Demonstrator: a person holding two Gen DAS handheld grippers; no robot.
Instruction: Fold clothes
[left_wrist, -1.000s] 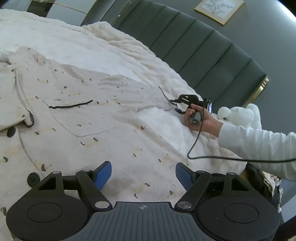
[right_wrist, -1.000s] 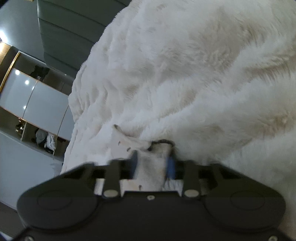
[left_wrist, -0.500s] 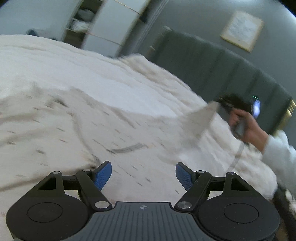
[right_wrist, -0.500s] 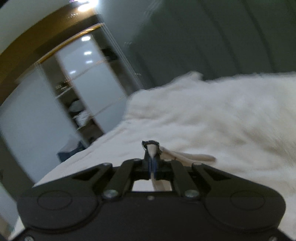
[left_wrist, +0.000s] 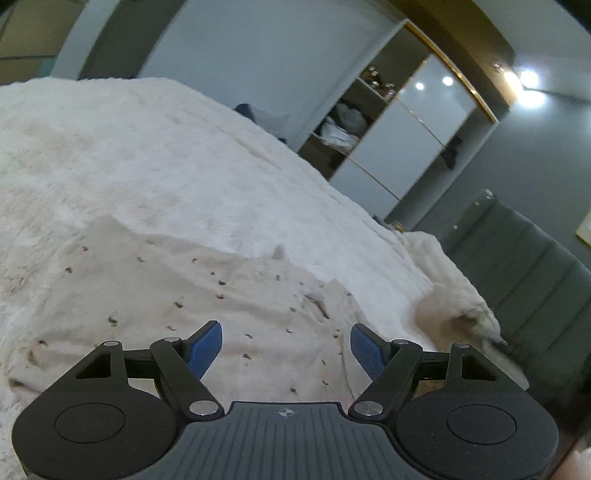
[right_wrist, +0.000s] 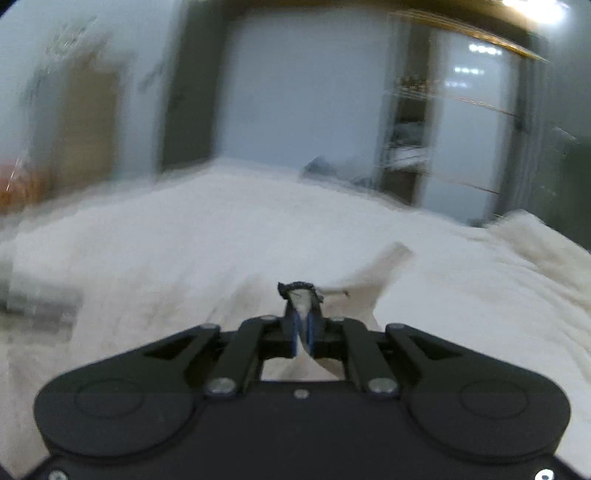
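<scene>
A bedroom is shown, with a bed (left_wrist: 155, 155) covered in a fluffy white blanket that serves as the folding surface. Nearest in the left wrist view, the left tongs (left_wrist: 286, 349) are held spread wide with nothing between their blue pads (left_wrist: 207, 347), poised low over the garment (left_wrist: 207, 295), presumably so that a fresh edge can be taken. The garment, a cream piece with small dark flecks, is laid across the blanket directly beneath and ahead of those tongs, its far edge rumpled. In the right wrist view, which is blurred, the right tongs (right_wrist: 302, 332) are pressed together on a dark-trimmed corner of the garment (right_wrist: 373, 280), and the cloth is drawn up off the bed into a taut peak; it is judged that the corner is kept pinched and raised so that it can be carried over for a fold. Farther off, an open wardrobe (left_wrist: 388, 122) with glossy doors is seen against the grey wall, and a padded dark headboard (left_wrist: 535, 266) stands at the right.
</scene>
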